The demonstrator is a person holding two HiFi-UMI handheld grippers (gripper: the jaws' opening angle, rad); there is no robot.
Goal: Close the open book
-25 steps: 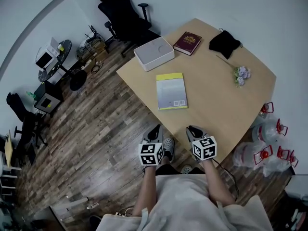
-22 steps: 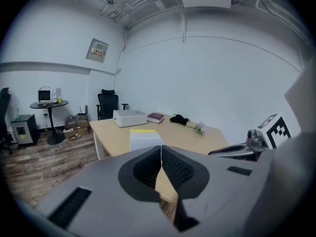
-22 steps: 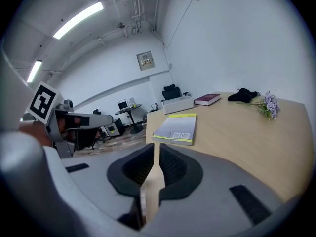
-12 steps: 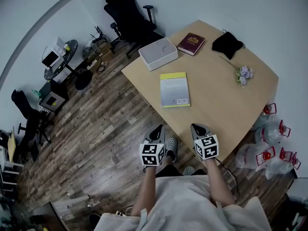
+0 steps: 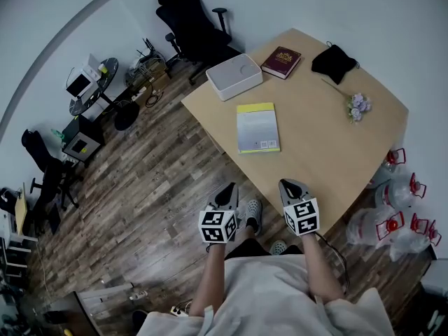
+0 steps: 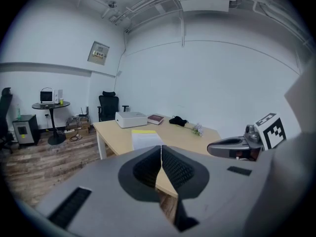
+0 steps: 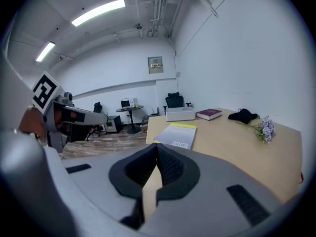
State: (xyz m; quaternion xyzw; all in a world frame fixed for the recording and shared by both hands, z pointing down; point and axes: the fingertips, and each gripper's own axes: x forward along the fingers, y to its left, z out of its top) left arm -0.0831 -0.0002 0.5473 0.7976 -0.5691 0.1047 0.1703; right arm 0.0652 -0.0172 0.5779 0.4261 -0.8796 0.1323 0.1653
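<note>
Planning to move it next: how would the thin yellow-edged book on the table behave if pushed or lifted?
The yellow-edged book looks thin and soft-covered, so it would probably flex if lifted by one edge. Lying flat on the smooth table, it should slide rather than tip when pushed.

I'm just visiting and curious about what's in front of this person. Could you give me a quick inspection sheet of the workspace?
Surface: light wooden table, mostly bare.
Job's things: yellow-edged book lies flat and closed, barcode side up; no open book seen.
Clutter: white box, maroon book, black pouch, purple flowers, all apart from the yellow-edged book.
Grippers: left tongs and right tongs both shut, empty, held at the table's near edge.
Cables: a tangle on the floor near the black office chair.
Surroundings: wood floor, round side table, water jugs beside the table.
</note>
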